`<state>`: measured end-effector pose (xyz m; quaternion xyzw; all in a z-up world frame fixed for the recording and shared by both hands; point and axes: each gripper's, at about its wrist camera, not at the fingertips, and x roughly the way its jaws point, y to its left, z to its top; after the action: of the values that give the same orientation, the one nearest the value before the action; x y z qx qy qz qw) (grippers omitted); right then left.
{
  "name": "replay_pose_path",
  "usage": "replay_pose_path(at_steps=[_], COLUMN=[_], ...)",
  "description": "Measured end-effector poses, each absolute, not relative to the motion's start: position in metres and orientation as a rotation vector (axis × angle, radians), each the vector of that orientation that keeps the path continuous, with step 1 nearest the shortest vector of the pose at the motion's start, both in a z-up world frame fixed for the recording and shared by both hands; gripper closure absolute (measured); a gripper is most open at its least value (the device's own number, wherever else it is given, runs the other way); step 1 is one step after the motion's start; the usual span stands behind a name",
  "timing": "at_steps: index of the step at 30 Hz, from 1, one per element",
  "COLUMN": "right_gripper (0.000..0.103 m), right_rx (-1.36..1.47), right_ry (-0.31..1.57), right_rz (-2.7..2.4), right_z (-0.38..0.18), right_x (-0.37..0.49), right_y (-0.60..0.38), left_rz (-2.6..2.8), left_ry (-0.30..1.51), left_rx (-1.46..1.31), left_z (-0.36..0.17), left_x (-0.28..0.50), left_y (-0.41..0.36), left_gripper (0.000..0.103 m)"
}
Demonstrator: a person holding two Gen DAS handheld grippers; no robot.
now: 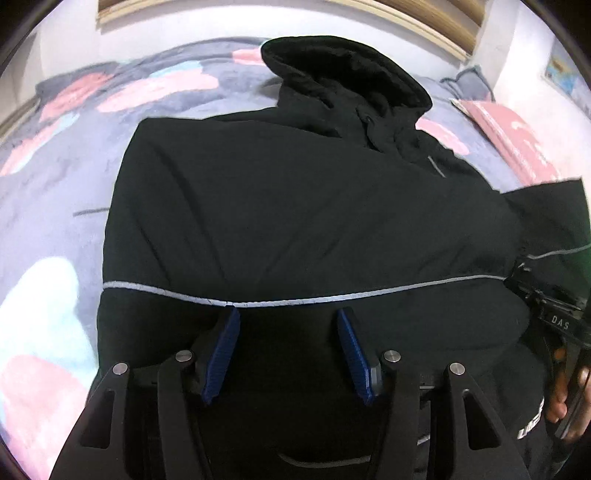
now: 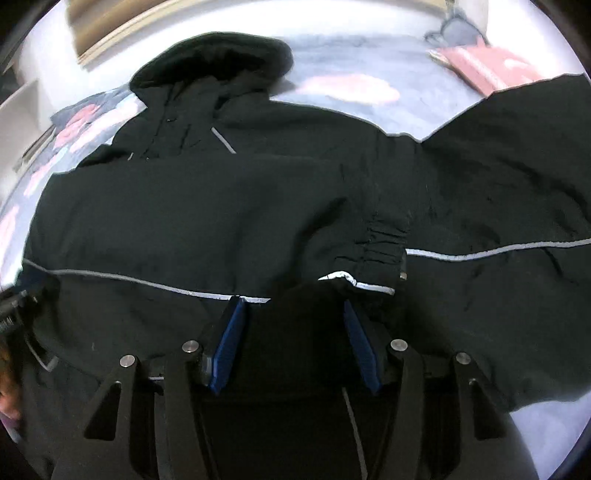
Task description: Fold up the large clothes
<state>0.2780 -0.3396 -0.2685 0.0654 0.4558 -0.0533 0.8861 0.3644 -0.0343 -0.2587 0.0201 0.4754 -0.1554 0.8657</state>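
Observation:
A large black hooded jacket (image 1: 295,206) with grey reflective stripes lies spread on the bed, hood (image 1: 343,74) at the far end. One sleeve is folded across the body; its elastic cuff (image 2: 380,243) shows in the right wrist view, just beyond my right gripper. The other sleeve (image 2: 517,221) stretches out to the right. My left gripper (image 1: 288,314) is open and empty over the jacket's lower part, blue pads (image 1: 223,354) apart. My right gripper (image 2: 293,306) is open and empty over the jacket (image 2: 184,221) near the cuff.
The bed has a grey cover with pink and pale blue patches (image 1: 74,177). A pink pillow (image 1: 517,140) lies at the far right. The right gripper and the hand on it show at the right edge of the left wrist view (image 1: 557,321). A white wall and wooden frame (image 2: 110,26) stand behind.

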Motion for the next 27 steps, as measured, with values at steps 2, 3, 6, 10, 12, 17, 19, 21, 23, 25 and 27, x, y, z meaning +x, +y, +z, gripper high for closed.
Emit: replay_pose_path(at_steps=[2, 3, 6, 10, 12, 17, 19, 21, 23, 25, 27], right_gripper=[0.044, 0.044, 0.044, 0.043, 0.043, 0.043, 0.038, 0.032, 0.026, 0.025, 0.025], right_rx=[0.12, 0.114, 0.103, 0.075, 0.097, 0.144, 0.173, 0.217, 0.263, 0.309, 0.383], right_ry=[0.945, 0.944, 0.947, 0.919, 0.892, 0.77, 0.722, 0.695, 0.67, 0.669, 0.668], right_rz=[-0.123, -0.124, -0.123, -0.086, -0.047, -0.023, -0.05, -0.094, -0.149, -0.23, -0.285], right_z=[-0.269, -0.269, -0.263, -0.239, -0.223, -0.168, -0.15, -0.14, -0.136, -0.137, -0.144], right_x=[0.279, 0.278, 0.273, 0.248, 0.231, 0.174, 0.151, 0.134, 0.119, 0.11, 0.104], right_y=[-0.337, -0.337, -0.338, -0.331, -0.335, -0.376, -0.411, -0.45, -0.494, -0.54, -0.585], left_rz=[-0.292, -0.285, -0.276, -0.301, -0.327, -0.402, -0.433, -0.47, -0.509, -0.544, -0.573], left_ry=[0.991, 0.983, 0.973, 0.984, 0.968, 0.923, 0.904, 0.896, 0.897, 0.904, 0.912], left_rx=[0.091, 0.114, 0.131, 0.122, 0.113, 0.107, 0.113, 0.108, 0.105, 0.109, 0.126], left_z=[-0.259, -0.261, -0.258, -0.239, -0.223, -0.182, -0.171, -0.164, -0.163, -0.167, -0.173], left_x=[0.364, 0.361, 0.358, 0.345, 0.332, 0.306, 0.298, 0.292, 0.287, 0.286, 0.283], left_y=[-0.043, -0.045, -0.048, -0.041, -0.045, -0.078, -0.104, -0.129, -0.158, -0.192, -0.224], left_gripper=[0.045, 0.044, 0.044, 0.044, 0.044, 0.044, 0.044, 0.044, 0.044, 0.044, 0.044])
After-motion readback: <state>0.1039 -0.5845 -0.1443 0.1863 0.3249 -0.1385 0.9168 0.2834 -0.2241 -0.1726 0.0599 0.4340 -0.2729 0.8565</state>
